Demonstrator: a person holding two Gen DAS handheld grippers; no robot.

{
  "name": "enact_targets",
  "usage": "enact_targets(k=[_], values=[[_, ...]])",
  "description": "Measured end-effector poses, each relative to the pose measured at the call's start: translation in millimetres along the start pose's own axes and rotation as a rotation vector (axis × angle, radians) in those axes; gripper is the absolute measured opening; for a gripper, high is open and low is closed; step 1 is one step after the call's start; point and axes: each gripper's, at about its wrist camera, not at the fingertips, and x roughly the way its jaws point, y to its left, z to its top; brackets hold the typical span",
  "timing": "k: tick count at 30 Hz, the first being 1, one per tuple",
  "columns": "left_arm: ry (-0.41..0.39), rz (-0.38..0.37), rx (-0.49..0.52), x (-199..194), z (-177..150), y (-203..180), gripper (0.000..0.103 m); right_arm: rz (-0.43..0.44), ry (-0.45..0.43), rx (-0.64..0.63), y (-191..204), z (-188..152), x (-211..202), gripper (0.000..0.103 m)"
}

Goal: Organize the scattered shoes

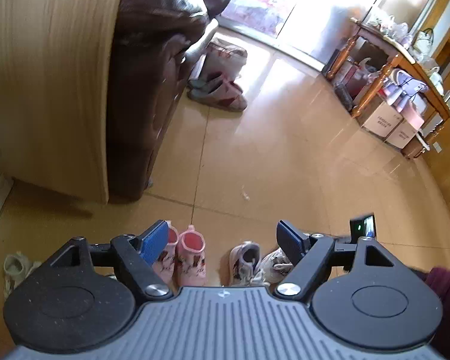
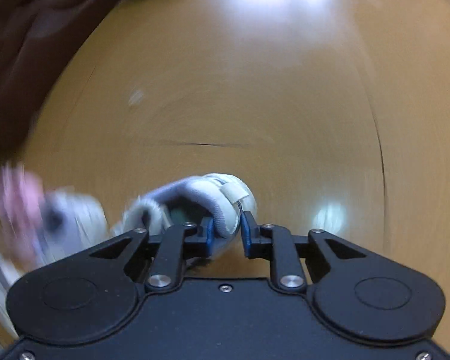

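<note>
My left gripper [image 1: 222,237] hangs open above the tiled floor with nothing between its blue pads. Below it a pair of pink boots [image 1: 184,258] stands upright, and to their right lie two grey-white sneakers [image 1: 244,262]. A pale shoe [image 1: 15,267] lies alone at the far left. In the blurred right wrist view my right gripper [image 2: 227,231] is shut on the heel collar of a grey-white sneaker [image 2: 213,192], with one pad inside the opening and one outside. Blurred pink and pale shoe shapes [image 2: 45,210] show to its left.
A wooden cabinet side [image 1: 51,75] and a brown leather sofa [image 1: 156,69] fill the left. Slippers [image 1: 219,93] and a bag [image 1: 225,57] lie by the sofa's end. A wooden table [image 1: 405,60] with boxes under it stands at the right. A dark red sleeve [image 1: 444,282] shows at the right edge.
</note>
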Motion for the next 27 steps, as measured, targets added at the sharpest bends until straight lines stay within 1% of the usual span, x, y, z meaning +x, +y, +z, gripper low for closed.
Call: enact_targets(k=[3,5,6,7,8,10,12,13,16,19,20,21,22,23,24,25,26,27], values=[[0.018,0.013,-0.016,3,-3,9,0.079,-0.001,0.032,-0.151,7,15,6,0.016],[0.027,0.019,-0.022,5,-3,14,0.079,-0.033,0.063,-0.316,12,21,13,0.016],[0.031,0.02,-0.024,7,-3,16,0.079,-0.034,0.073,-0.336,12,20,13,0.016],[0.038,0.026,-0.027,10,-3,19,0.079,-0.018,0.085,-0.354,10,19,14,0.017],[0.046,0.032,-0.032,13,-3,22,0.079,0.028,0.083,-0.4,9,18,16,0.017],[0.06,0.04,-0.046,20,-3,26,0.079,0.069,0.103,-0.433,18,28,27,0.017],[0.07,0.041,-0.059,24,-3,31,0.079,0.063,0.076,-0.499,30,23,31,0.017],[0.072,0.039,-0.058,25,-3,31,0.079,0.07,0.07,-0.507,33,23,31,0.017],[0.074,0.037,-0.049,26,-4,30,0.079,0.127,0.054,-0.446,42,21,35,0.017],[0.077,0.042,-0.047,25,-5,32,0.079,0.113,0.049,-0.453,55,12,36,0.018],[0.079,0.057,-0.041,24,-8,36,0.079,0.116,0.04,-0.404,56,13,33,0.019],[0.079,0.083,-0.027,23,-11,42,0.079,0.12,0.032,-0.356,58,14,30,0.022],[0.083,0.123,-0.013,22,-15,51,0.079,0.123,0.024,-0.312,59,15,28,0.033],[0.09,0.168,0.001,20,-20,63,0.079,0.123,0.023,-0.309,62,15,30,0.042],[0.095,0.206,0.003,20,-23,73,0.083,0.112,0.021,-0.304,65,14,28,0.062],[0.103,0.266,-0.015,18,-29,95,0.088,0.1,0.02,-0.297,69,13,26,0.064],[0.115,0.313,-0.036,17,-36,118,0.088,0.071,0.018,-0.271,68,13,23,0.064],[0.129,0.343,-0.055,17,-41,136,0.088,0.09,0.009,-0.182,61,15,16,0.064]])
